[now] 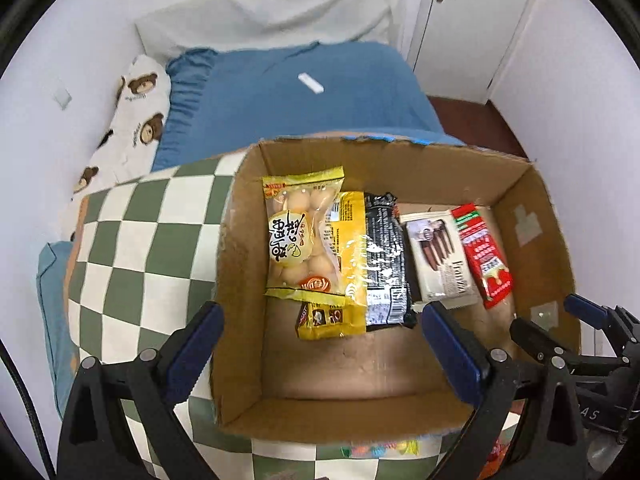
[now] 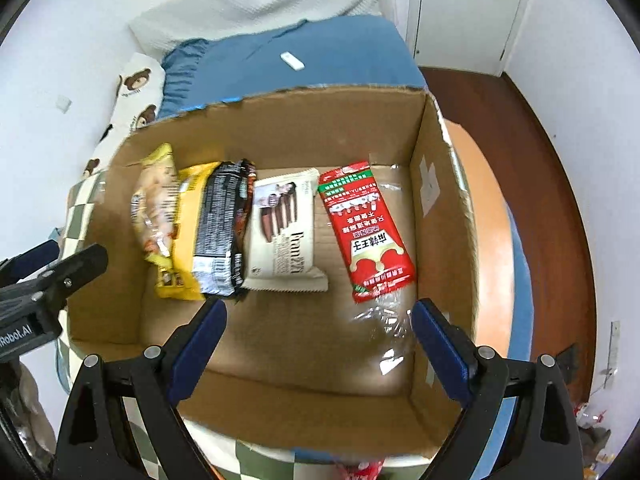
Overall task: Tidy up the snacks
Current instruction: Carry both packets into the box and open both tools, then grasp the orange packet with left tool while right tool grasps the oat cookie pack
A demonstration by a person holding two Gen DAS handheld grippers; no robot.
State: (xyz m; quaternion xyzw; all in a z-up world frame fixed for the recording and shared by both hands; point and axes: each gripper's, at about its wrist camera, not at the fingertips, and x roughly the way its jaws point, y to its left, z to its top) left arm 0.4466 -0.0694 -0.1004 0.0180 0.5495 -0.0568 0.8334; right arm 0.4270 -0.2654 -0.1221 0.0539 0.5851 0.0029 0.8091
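Hovering over the cardboard box (image 2: 444, 216), the right gripper (image 2: 318, 344) has its blue-padded jaws spread wide with nothing between them; the crinkled clear end of the red sachet (image 2: 366, 232) lies just beyond its fingertips, untouched. The left gripper (image 1: 320, 340) is likewise spread and empty in its own view, one finger outside the box's left wall, the other above the floor inside. Taking the box floor as a clock face in the right wrist view, five snack packs lie in a row across the far half: the red sachet at about two o'clock, the white wafer pack (image 2: 286, 232) near twelve, touching the black noodle pack (image 2: 222, 232) at eleven, which overlaps the yellow pack (image 2: 184, 240), with the clear bag of small cakes (image 2: 154, 204) at ten, lying on the yellow pack. The near half of the floor, from four round to eight o'clock, is bare. The box sits on a green-and-white checked cushion (image 1: 132, 248) at the foot of a bed with a blue sheet (image 1: 288, 92). Judging by the empty jaws, this is the gap between placements: one item is down and another must be fetched. Bright wrappers show past the box's near edge, at six o'clock, so the next move probably calls for swinging a hand out of the box, lowering open jaws around one, and pinching it flat.
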